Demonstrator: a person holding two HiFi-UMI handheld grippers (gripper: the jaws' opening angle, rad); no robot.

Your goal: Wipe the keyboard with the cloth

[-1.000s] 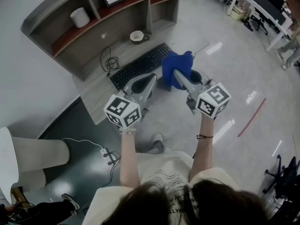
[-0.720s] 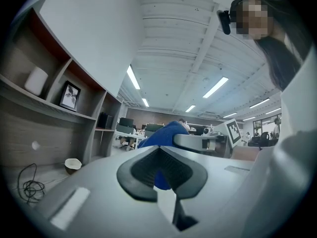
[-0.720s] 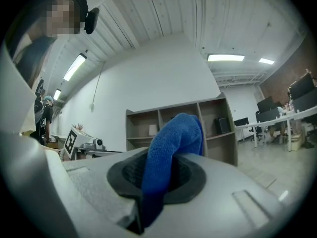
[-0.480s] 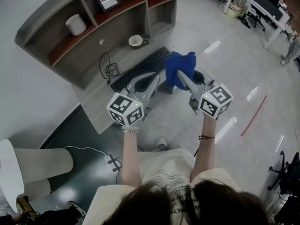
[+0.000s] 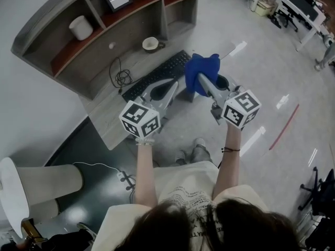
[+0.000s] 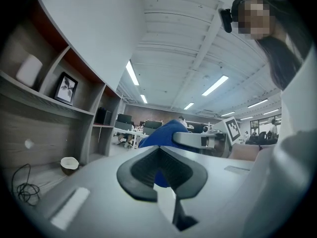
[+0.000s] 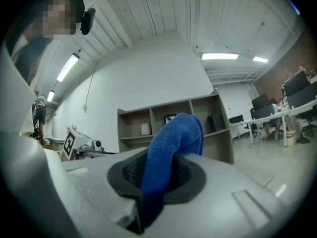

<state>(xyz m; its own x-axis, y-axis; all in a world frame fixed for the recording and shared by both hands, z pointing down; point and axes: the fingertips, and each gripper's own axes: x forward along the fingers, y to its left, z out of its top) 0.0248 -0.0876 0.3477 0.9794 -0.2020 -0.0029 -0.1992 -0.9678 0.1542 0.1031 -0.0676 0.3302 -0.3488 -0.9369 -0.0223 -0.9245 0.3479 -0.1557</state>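
Over the desk's [image 5: 102,111] front edge, the right gripper [image 5: 201,78] has its jaws clamped on the blue cloth [image 5: 203,68], which bunches up between the pads [image 7: 190,180] and shows in the head view over the right end of the black keyboard [image 5: 155,76]. Just beside it, the left gripper [image 5: 170,84] is pinched closed on nothing. The keyboard lies along the desk's front edge, with a coiled cable [image 5: 119,77] at its left end and a small bowl [image 5: 151,44] behind it.
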